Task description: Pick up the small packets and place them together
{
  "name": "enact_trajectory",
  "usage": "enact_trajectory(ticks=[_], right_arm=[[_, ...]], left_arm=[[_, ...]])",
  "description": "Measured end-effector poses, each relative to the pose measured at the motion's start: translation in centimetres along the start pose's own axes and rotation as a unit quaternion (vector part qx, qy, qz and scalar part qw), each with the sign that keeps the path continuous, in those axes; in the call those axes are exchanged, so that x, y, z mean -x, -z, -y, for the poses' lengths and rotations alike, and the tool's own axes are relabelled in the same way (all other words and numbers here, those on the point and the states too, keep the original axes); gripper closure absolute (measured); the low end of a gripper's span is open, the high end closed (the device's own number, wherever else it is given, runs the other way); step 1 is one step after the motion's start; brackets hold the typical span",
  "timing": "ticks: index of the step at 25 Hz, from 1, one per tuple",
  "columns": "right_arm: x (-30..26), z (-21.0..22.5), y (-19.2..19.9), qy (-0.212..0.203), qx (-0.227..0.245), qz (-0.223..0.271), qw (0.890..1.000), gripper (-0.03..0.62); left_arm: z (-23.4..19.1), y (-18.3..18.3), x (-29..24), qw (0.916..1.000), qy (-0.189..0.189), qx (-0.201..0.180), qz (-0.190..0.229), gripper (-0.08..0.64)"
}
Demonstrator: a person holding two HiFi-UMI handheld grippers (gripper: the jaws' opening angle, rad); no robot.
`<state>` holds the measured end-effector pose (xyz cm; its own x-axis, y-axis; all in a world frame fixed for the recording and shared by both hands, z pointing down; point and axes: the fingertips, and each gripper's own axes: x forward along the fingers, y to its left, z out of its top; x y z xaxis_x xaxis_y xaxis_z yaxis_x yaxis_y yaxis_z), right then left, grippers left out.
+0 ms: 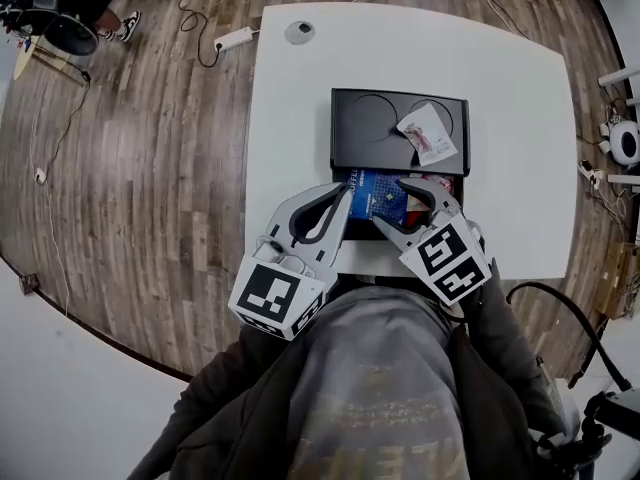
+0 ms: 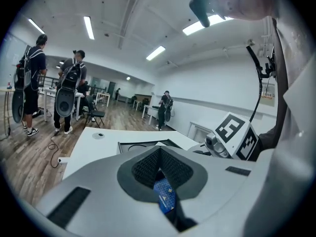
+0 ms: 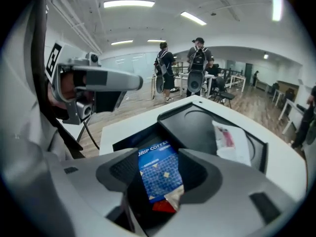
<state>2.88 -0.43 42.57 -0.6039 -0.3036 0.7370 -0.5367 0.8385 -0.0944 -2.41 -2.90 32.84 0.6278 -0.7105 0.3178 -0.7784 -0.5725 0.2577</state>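
A blue drip-coffee packet [image 1: 375, 196] lies in the near part of the black tray [image 1: 360, 118], partly over a red packet [image 3: 163, 207]. A white packet with pink print [image 1: 428, 133] rests in the tray's right round recess. My left gripper [image 1: 345, 190] is at the blue packet's left edge with its jaws closed tip to tip; in the left gripper view [image 2: 159, 149] the blue packet [image 2: 165, 196] shows through the gap below the pads. My right gripper [image 3: 160, 153] stands open over the blue packet [image 3: 158, 174], one jaw on either side.
The tray sits on a white table [image 1: 500, 88] with a grey round disc [image 1: 299, 32] at its far edge. A power strip [image 1: 235, 39] and cables lie on the wooden floor. Several people stand far back in the room [image 3: 197, 68].
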Motion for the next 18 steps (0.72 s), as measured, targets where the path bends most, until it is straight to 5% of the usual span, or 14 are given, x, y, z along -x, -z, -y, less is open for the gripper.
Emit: enact_trajectory(ticks=[7, 18], right_arm=[[-4.2, -3.8, 1.6, -0.036, 0.075, -0.067, 0.994, 0.327], [-7.1, -3.0, 2.7, -0.052, 0.12, -0.106, 0.986, 0.32]], left_arm=[[-1.9, 1.0, 3.4, 0.999, -0.041, 0.015, -0.002, 0.557], [-3.4, 2.1, 4.9, 0.9959, -0.081, 0.04, 0.0, 0.557]])
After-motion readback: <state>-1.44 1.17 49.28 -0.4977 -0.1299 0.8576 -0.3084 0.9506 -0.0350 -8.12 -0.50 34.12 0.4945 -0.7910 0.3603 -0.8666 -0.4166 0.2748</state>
